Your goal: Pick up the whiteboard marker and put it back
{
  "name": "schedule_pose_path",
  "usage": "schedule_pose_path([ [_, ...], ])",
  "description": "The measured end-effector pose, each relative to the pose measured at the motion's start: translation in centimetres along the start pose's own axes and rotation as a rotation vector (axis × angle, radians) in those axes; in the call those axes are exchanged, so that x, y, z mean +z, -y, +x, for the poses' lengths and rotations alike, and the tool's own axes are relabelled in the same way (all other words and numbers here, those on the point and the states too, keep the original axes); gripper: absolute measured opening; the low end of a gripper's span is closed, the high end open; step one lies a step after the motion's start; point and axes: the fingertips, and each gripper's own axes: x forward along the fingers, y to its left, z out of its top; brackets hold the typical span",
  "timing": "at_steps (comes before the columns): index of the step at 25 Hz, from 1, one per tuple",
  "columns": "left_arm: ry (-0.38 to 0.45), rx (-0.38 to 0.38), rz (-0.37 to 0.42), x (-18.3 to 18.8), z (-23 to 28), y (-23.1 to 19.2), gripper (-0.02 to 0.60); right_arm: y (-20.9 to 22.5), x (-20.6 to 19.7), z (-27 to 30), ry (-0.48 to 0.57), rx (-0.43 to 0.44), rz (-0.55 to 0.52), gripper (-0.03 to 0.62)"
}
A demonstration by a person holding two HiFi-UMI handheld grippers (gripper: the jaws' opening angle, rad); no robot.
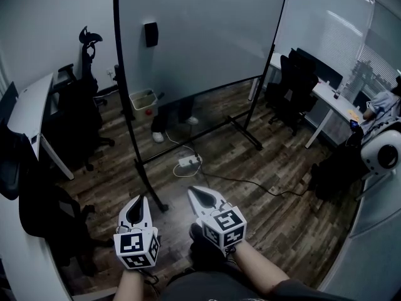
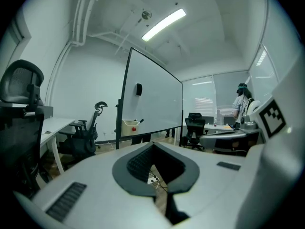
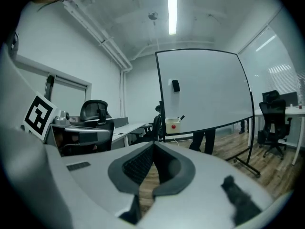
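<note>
Hovering well apart from the large white whiteboard (image 1: 200, 36), the grey left gripper (image 1: 136, 200) and right gripper (image 1: 194, 192) are both pressed together, empty. The dark whiteboard marker (image 3: 181, 118) sticks out of the small cream box (image 1: 143, 99) on that board.

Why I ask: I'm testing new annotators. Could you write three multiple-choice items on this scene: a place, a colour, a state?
1. Where is the box holding the marker? A. on a desk; B. on the whiteboard's lower rail; C. on the floor.
2. What colour is the dot on that box? A. blue; B. green; C. red.
3. How are the left tool and right tool? A. both shut, empty; B. both wide open; C. both gripping the marker.
1 B: it hangs at the board's bottom edge. 2 C: the dot shows red. 3 A: each tool's view shows jaws together, nothing between.
</note>
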Motion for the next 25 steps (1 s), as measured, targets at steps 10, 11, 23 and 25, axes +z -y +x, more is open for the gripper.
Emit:
schedule_pose_path([
  [10,0.003,0.024,-0.009,1.2,4.2,-2.5,0.012,3.7,1.3,4.6,0.011,-0.042,0.048,0.023],
  [11,-0.001,0.027,-0.01,1.3,4.9,-2.8,0.012,4.1,1.4,5.3,0.013,-0.036,0.063,0.023],
  [23,0.002,0.069,-0.016,3.5,16.2,-5.9,0.012,12.5,4.2,15.3,0.032,-0.004,0.107,0.023],
  [25,0.0,0.073,-0.009,4.1,18.1,-6.3,0.012,13.9,5.2,17.0,0.04,0.004,0.113,0.023],
])
